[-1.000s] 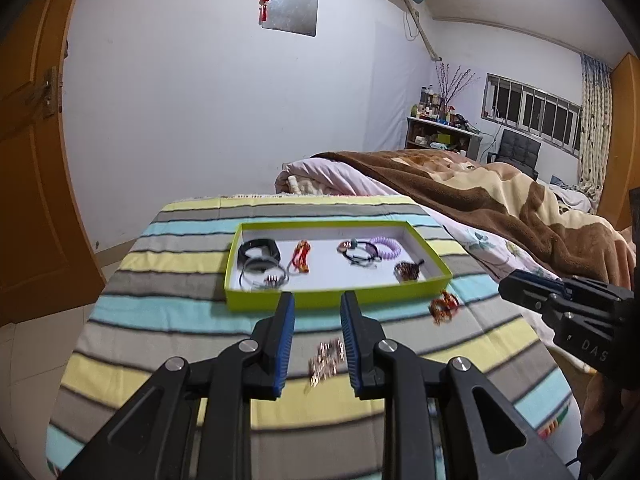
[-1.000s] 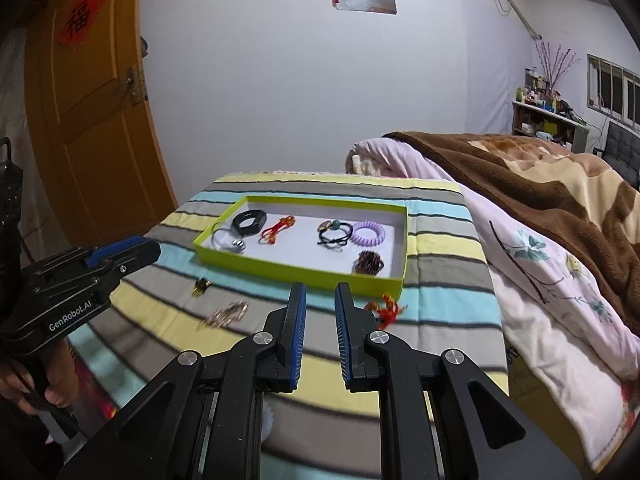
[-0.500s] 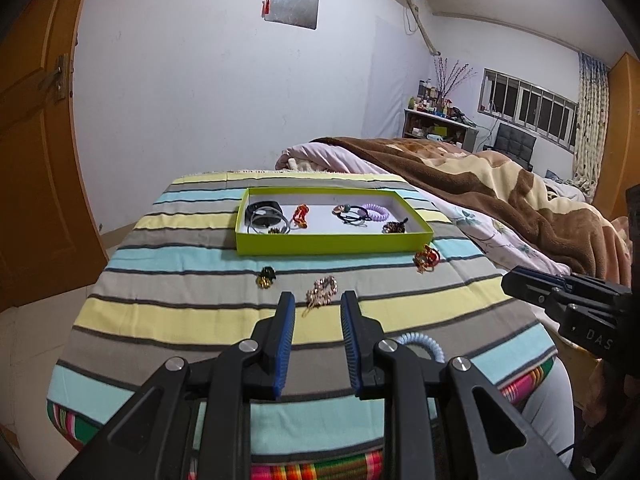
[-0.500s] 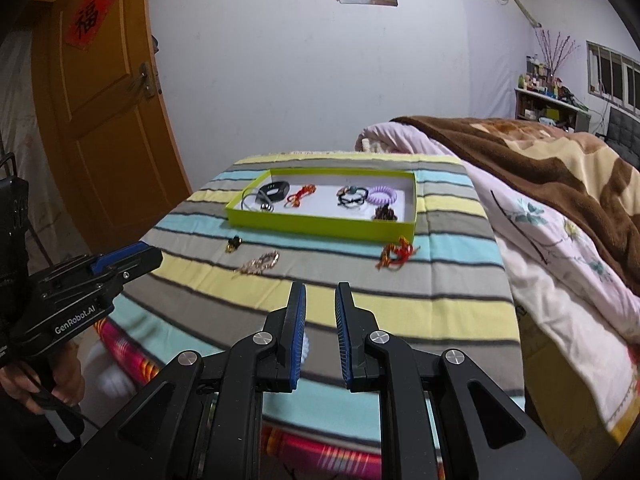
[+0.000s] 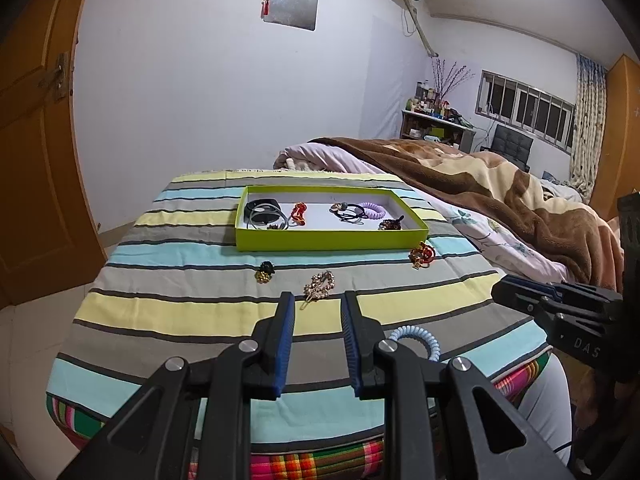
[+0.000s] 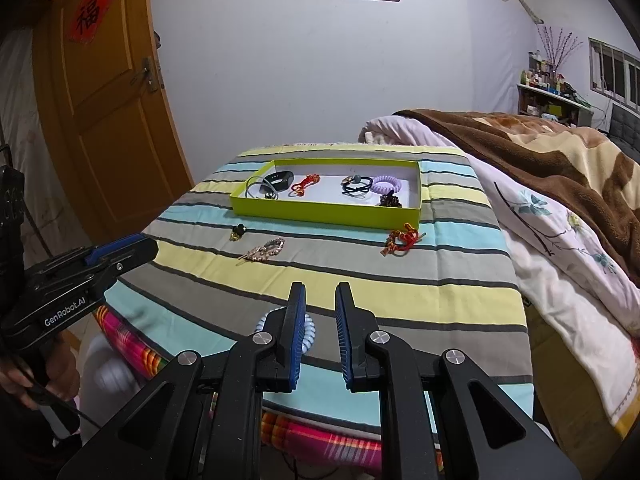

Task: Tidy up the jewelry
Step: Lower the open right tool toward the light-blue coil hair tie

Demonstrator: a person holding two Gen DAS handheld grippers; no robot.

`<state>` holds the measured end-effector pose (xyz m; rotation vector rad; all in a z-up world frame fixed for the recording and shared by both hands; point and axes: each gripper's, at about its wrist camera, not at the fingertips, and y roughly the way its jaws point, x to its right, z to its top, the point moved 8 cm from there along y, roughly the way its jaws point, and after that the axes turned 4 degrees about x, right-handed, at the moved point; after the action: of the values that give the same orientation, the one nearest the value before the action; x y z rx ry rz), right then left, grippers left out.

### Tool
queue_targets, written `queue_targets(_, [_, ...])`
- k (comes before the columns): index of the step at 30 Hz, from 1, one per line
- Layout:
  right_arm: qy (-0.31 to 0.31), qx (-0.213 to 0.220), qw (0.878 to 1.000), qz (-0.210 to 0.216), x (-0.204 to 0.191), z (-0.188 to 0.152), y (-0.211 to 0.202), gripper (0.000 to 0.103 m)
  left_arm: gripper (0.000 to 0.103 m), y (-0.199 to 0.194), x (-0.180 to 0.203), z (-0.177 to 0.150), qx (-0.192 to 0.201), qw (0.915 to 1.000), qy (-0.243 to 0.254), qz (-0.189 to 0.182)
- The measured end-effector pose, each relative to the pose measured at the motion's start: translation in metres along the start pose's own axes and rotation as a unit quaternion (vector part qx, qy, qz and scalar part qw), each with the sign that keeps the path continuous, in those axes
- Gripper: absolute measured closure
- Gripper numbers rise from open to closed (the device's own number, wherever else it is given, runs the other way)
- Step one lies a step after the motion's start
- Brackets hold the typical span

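On the striped tabletop (image 5: 192,312) ahead of me sits the green tray (image 5: 332,236) at twelve o'clock, already keeping a black band (image 5: 262,205), a red knotted cord (image 5: 298,213), dark hair ties (image 5: 348,212), a purple coil (image 5: 372,211) and a small dark clip (image 5: 390,224). Outside it, near its front wall, lie a black-and-gold earring (image 5: 265,271), a gold rhinestone hair clip (image 5: 319,286) and, off at two o'clock by the tray's right corner, a red-and-gold knot charm (image 5: 422,256). A pale blue spiral hair tie (image 5: 416,338) rests at the tabletop's near edge, partly hidden behind my fingers. My left gripper (image 5: 318,300) hovers above that near edge with jaws parted and nothing between them. My right gripper (image 6: 321,292) hangs likewise, its jaws apart and bare, the blue spiral just behind its left finger.
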<state>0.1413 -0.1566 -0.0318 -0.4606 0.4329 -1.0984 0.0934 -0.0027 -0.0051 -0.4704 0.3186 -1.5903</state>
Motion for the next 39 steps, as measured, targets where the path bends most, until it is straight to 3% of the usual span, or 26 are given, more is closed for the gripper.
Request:
queue_targets(7, [0.000,-0.010,1.000,0.005,-0.001,-0.006,0.009,0.086,0.077,0.009,0.002,-0.004,-0.009,0.9999,0.005,-0.002])
queue_targets(12, [0.002,-0.013,1.000,0.008,0.000,-0.007,0.016,0.070,0.074,0.017,0.000,-0.005,-0.015,0.9999,0.006,-0.001])
queue_targets(37, [-0.022,-0.100,0.995,0.012,-0.014,-0.048,0.074,0.070,0.072,0.054,-0.015,-0.010,-0.038,0.9991,0.009,-0.016])
queue_targets(39, [-0.032,-0.101,0.994,0.007,-0.014,-0.049,0.077,0.074,0.072,0.061,-0.014,-0.009,-0.042,0.9989,0.014,-0.017])
